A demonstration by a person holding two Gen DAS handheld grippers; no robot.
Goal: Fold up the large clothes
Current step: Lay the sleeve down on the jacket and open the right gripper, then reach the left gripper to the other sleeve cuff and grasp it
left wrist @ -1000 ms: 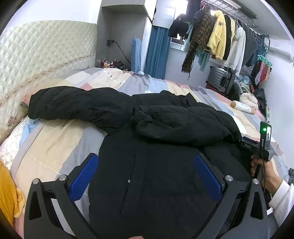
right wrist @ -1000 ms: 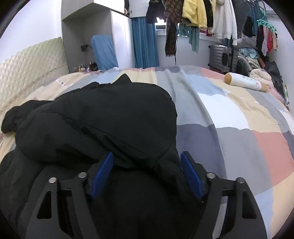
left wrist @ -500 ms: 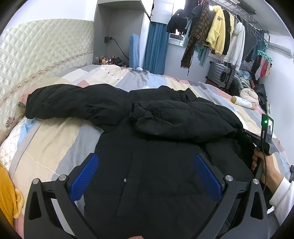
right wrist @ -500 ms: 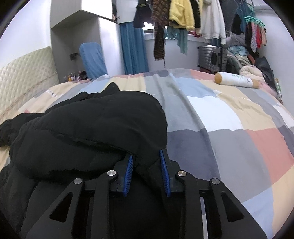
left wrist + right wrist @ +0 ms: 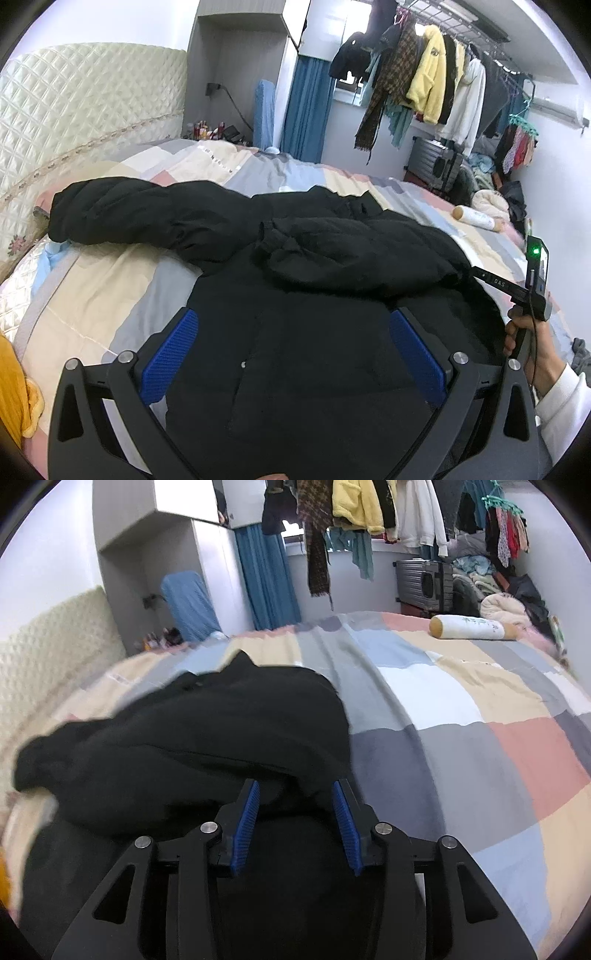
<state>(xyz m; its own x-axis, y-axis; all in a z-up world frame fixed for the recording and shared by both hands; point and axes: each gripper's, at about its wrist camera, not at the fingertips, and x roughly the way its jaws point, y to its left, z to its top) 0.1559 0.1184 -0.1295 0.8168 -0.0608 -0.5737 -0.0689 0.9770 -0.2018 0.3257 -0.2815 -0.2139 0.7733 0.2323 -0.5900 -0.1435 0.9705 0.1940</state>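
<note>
Left wrist view shows a black puffer jacket [image 5: 303,332] that lies spread on a bed with a patchwork quilt [image 5: 110,280]. 1 sleeve, the far right one [image 5: 351,254], is already folded across the chest of the jacket. The other sleeve [image 5: 140,214] is not yet folded; it stretches out flat toward the quilted headboard [image 5: 85,110]. The left gripper [image 5: 291,354] hangs over the lower body of the jacket with its jaws wide apart. Its blue pads [image 5: 170,354] stand on both sides of the cloth and nothing is held between them.

In the right wrist view, the right gripper [image 5: 297,812] is at the right shoulder edge of the jacket [image 5: 192,738]. Its jaws have just been opening a little and now stand partly open. Black cloth lies between the blue pads, but a gap shows at each pad, so I judge that the pads do not press on it. A person's hand [image 5: 524,339] holds this gripper by its handle at the right side of the bed.

The task seems to be about at its first third: 1 sleeve is in, and what is left is the second sleeve and then the fold of the body. A cylindrical pillow [image 5: 472,627] lies well apart from the jacket, near the far corner of the bed.
</note>
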